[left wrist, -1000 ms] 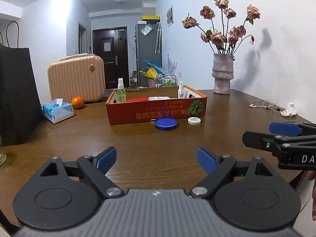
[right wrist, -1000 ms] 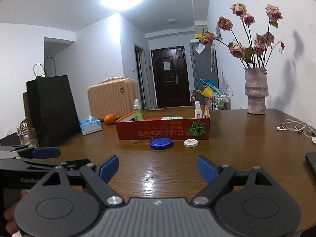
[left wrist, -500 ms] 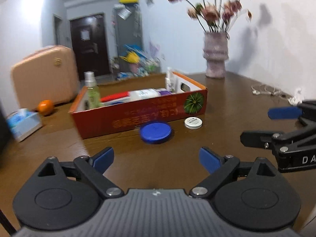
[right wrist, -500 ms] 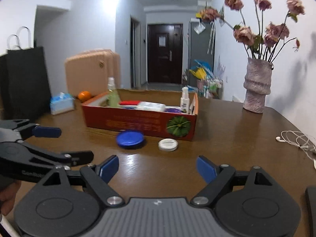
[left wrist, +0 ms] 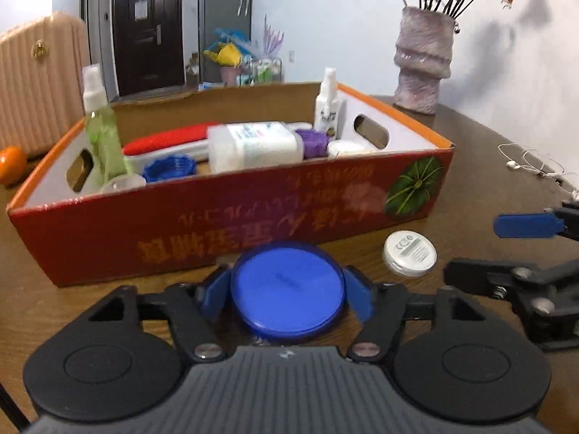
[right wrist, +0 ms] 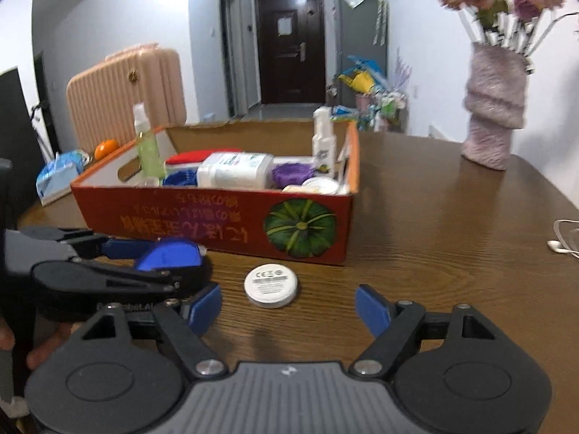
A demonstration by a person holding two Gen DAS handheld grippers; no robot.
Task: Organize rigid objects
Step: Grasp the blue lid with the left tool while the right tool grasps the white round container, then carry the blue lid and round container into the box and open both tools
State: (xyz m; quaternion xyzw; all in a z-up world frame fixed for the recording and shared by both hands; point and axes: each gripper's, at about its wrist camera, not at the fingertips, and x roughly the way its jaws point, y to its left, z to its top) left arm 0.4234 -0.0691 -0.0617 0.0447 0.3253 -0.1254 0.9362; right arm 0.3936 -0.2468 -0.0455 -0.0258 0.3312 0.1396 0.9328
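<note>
A round blue lid (left wrist: 287, 289) lies on the wooden table (left wrist: 488, 166) in front of a red cardboard box (left wrist: 217, 231). My left gripper (left wrist: 286, 294) has the lid between its closing jaws, and both blue pads touch its sides. From the right wrist view the left gripper (right wrist: 159, 260) shows side-on with the blue lid (right wrist: 170, 255) in it. A white round tin (right wrist: 271, 285) lies just ahead of my right gripper (right wrist: 289, 305), whose jaws are closing but stand wide and apart from it. The box (right wrist: 217, 224) holds bottles, a red item and small lids.
A vase of dried roses (left wrist: 423, 65) stands at the back right, with white earphones (left wrist: 532, 162) near the right edge. Left of the box are an orange (right wrist: 106, 148), a tissue pack (right wrist: 59, 177), a pink suitcase (right wrist: 126, 90) and a black bag (right wrist: 14, 137).
Both grippers have moved forward and down towards the box. The left jaws have narrowed around the blue lid. The right gripper has come up to the white tin, slightly less wide.
</note>
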